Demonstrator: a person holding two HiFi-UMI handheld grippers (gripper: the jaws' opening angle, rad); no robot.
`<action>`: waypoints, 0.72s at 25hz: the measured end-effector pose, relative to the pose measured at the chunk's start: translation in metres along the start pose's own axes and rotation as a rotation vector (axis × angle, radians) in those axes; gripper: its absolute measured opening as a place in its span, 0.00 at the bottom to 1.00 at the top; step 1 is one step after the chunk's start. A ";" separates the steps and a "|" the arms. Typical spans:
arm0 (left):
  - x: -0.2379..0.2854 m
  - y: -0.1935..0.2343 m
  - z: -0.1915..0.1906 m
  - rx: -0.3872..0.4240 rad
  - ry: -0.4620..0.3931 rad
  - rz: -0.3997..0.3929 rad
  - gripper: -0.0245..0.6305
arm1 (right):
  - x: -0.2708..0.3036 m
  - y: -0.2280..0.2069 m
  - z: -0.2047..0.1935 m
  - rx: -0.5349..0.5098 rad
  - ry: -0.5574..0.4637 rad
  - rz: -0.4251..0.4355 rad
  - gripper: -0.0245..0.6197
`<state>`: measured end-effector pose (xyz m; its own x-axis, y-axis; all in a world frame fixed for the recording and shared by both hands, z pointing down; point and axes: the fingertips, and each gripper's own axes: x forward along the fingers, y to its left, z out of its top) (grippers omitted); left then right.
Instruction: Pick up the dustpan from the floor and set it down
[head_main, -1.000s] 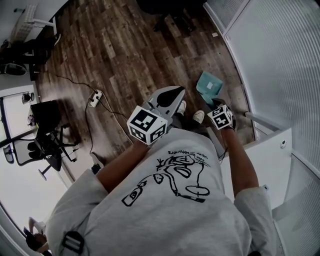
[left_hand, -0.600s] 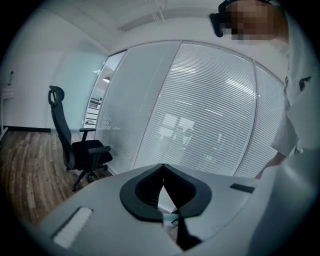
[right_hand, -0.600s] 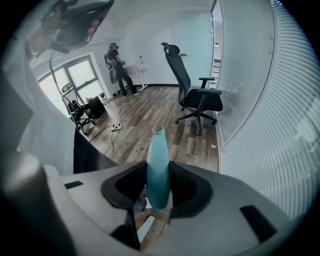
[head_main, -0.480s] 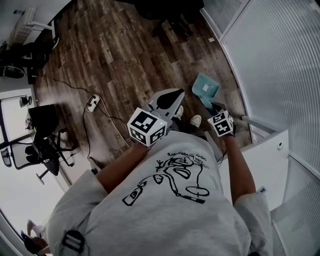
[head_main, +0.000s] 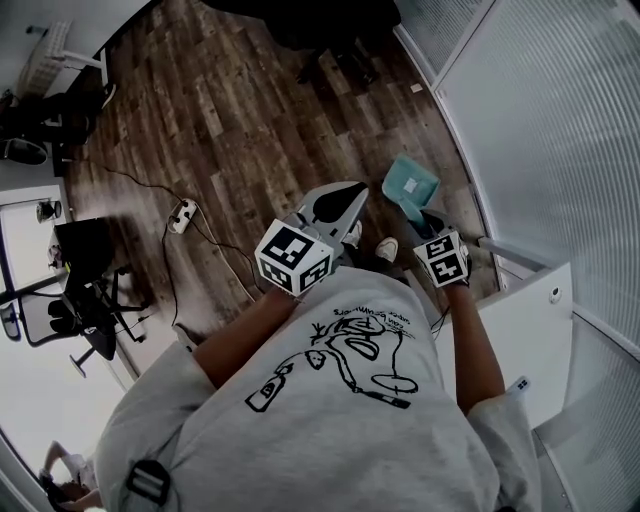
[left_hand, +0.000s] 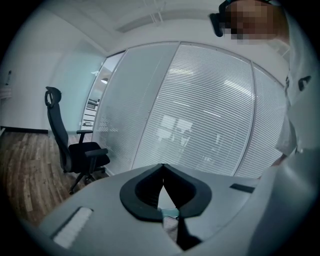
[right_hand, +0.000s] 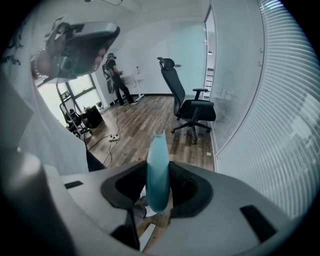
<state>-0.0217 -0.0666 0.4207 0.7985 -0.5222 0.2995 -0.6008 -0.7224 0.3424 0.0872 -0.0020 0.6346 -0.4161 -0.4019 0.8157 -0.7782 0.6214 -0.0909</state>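
1. At the floor's left edge stands one office chair (head_main: 90, 295). Further in lies one power strip (head_main: 185, 210) with its cable. Neither bears on the task.
2. The left gripper (head_main: 345, 195) hovers in front of the person's chest, jaws together and nothing between them. It has no part in the lift and is best held off to its own side, out of the dustpan's way.
3. Two shoes (head_main: 387, 248) show on the boards just below it.
4. There is one dustpan (head_main: 410, 185), teal, over the floor's right edge. It is just ahead of the right shoe and near the glass partition (head_main: 560, 130). It looks clear of the boards, though the head view does not settle that.
5. The right gripper (head_main: 428, 225) points steeply down and is clamped on the dustpan's handle, which holds its jaws partway apart. The pan end reaches away from the person.
6. The step in hand looks like the carry. It would go best with a steady squeeze on the handle and the pan kept from swinging into the shoes or the partition. The dustpan should then come down flat, and the jaws should part only once it rests.
7. One white cabinet (head_main: 520, 330) stands at the floor's right edge, beside the right arm.
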 end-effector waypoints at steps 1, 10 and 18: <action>0.002 0.000 0.001 0.000 -0.002 -0.002 0.04 | -0.004 -0.002 0.004 0.004 -0.008 -0.005 0.24; 0.007 -0.005 0.004 0.007 -0.005 -0.023 0.04 | -0.042 0.001 0.035 0.001 -0.072 -0.039 0.24; 0.015 -0.007 0.012 0.015 -0.020 -0.032 0.04 | -0.078 -0.001 0.069 -0.014 -0.155 -0.079 0.24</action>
<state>-0.0049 -0.0745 0.4120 0.8177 -0.5077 0.2712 -0.5748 -0.7451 0.3383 0.0884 -0.0172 0.5316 -0.4223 -0.5485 0.7216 -0.8053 0.5926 -0.0208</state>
